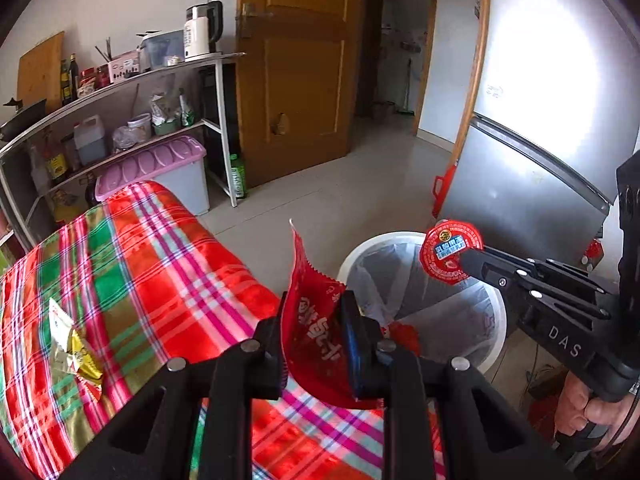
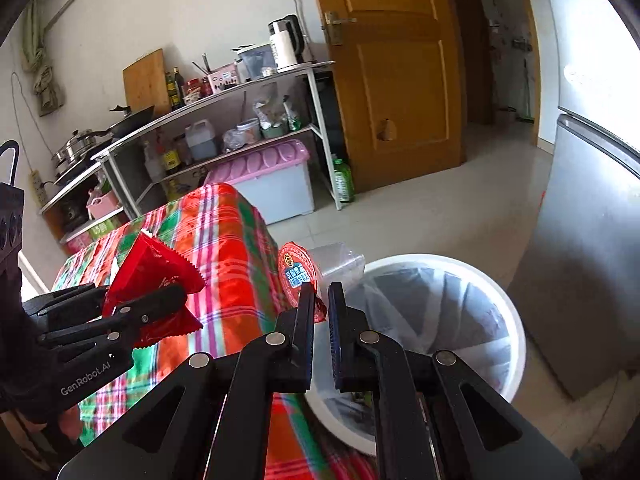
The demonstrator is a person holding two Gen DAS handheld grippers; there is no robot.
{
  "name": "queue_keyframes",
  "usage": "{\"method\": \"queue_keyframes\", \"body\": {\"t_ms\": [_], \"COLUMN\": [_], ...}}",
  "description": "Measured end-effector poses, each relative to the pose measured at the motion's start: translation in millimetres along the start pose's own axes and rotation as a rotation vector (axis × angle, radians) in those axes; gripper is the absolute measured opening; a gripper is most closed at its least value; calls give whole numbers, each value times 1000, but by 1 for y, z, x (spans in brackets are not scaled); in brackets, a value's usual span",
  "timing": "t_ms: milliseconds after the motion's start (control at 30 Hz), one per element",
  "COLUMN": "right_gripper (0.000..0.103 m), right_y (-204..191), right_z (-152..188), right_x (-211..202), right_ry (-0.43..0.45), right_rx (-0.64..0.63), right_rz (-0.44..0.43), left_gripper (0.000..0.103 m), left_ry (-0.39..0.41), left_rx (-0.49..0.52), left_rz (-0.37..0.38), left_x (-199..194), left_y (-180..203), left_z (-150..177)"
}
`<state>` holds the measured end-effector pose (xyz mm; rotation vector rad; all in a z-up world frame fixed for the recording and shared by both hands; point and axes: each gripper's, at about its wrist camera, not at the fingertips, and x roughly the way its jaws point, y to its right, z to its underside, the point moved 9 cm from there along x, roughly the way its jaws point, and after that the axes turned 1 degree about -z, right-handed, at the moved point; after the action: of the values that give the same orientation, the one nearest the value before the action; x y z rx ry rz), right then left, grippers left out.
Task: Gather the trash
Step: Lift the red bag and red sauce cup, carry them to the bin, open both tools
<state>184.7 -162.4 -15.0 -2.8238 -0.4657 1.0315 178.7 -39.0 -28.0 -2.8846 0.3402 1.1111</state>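
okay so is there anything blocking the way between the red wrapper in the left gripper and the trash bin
Nothing visible does. The left gripper holds the red wrapper over the table's edge, beside the open white bin. The right gripper, holding a round red lid, hovers over the bin's far side, off that path.

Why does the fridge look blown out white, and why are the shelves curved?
Left wrist view: strong glare washes out the fridge door, erasing detail. Right wrist view: the same overexposure sits at the fridge's top edge. Both views: the fisheye lens bends the straight shelf rack and darkens the corners.
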Motion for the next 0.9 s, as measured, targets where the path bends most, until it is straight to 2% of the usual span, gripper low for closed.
{"method": "queue_keyframes", "body": {"t_ms": [100,233,400,700,900], "right_gripper": [7,7,7,7,7], "right_y": [25,54,83,109,110], "right_z": [5,12,23,45,53], "right_x": [-5,-8,-6,12,20], "right_ry": [-3,-18,-54,-128,-160], "right_rx": [21,44,57,83,90], "right_rz": [39,86,131,148,135], "left_gripper": [23,24,24,25,27], "left_ry": [-10,-14,-47,-106,-131], "left_rx": [26,81,84,89,73], "left_rz": [29,21,54,52,42], "left_x": [10,24,40,68,77], "left_y": [24,52,75,88,85], "left_z": [-4,-6,-5,6,10]}}
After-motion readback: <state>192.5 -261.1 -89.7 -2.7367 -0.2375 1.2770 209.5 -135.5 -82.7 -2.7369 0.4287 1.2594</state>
